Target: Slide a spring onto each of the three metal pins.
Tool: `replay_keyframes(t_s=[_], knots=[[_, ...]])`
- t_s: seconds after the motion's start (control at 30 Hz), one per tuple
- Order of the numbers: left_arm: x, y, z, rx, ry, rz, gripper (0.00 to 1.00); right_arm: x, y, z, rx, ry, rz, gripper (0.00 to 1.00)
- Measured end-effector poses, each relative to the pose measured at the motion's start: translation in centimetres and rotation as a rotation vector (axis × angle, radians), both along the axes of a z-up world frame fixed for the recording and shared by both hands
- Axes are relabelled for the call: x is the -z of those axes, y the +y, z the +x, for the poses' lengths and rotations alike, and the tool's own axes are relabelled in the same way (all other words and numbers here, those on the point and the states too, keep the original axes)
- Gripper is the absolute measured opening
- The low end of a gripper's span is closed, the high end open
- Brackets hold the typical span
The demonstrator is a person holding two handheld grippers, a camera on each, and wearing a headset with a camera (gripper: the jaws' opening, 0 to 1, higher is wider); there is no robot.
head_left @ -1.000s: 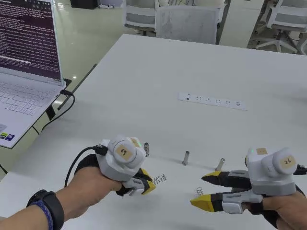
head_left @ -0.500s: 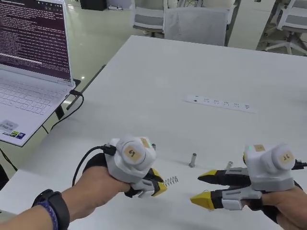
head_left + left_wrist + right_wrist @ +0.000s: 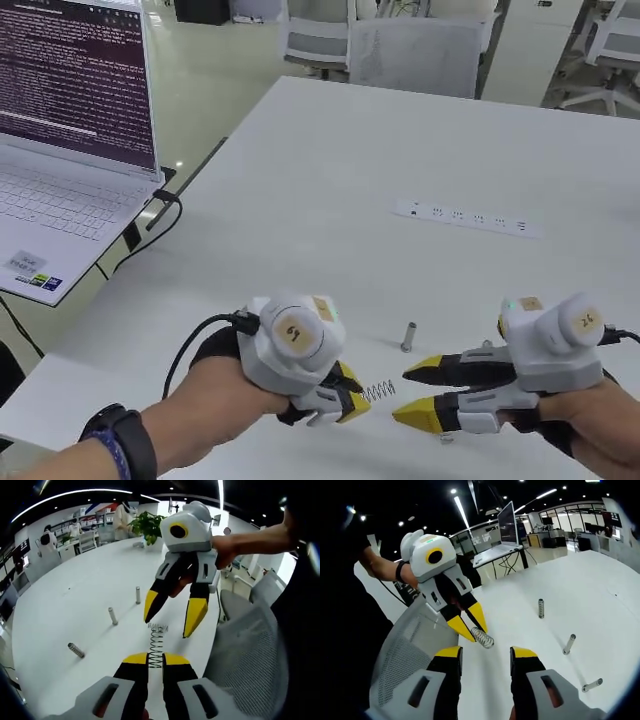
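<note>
Left hand-held gripper [image 3: 156,661] is clamped on one end of a spring [image 3: 156,647], held above the counter [image 3: 300,200]. Its long axis runs roughly level, free end pointing at the right hand-held gripper [image 3: 404,395], whose jaws stand apart. A bare pin [image 3: 408,336] stands upright just beyond.

Left hand-held gripper [image 3: 350,388] is level, jaws pinched tight on one end of the spring [image 3: 378,391], which juts out toward the other hand. Right hand-held gripper [image 3: 407,394] faces it head-on, jaws spread wide, yellow tips just beside the spring's free end. The left hand [image 3: 215,395] and right hand [image 3: 590,425] wrap the grips from behind, forearms reaching in from either side of the spring.
</note>
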State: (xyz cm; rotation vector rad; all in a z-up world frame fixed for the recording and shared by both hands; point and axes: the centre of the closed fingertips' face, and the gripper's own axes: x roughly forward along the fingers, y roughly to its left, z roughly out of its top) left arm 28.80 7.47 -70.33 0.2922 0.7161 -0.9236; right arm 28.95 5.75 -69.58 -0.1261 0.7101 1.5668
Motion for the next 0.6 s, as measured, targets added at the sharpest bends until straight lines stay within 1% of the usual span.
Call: replay_keyframes(t_s=[0.17,0.57,0.6], knots=[[-0.3,-0.7,-0.3,0.020,-0.006,-0.009,0.02,-0.1,0.1,-0.4,-0.020,0.004,0.009,0.31],[-1.1,-1.5,-0.6,0.070,-0.031,-0.023,0.02,-1.1,0.2,-1.0,-0.056,0.017,0.060,0.12],[-1.1,-1.6,-0.6,0.076,-0.033,-0.022,0.02,-1.2,0.2,-1.0,-0.058,0.018,0.060,0.11]])
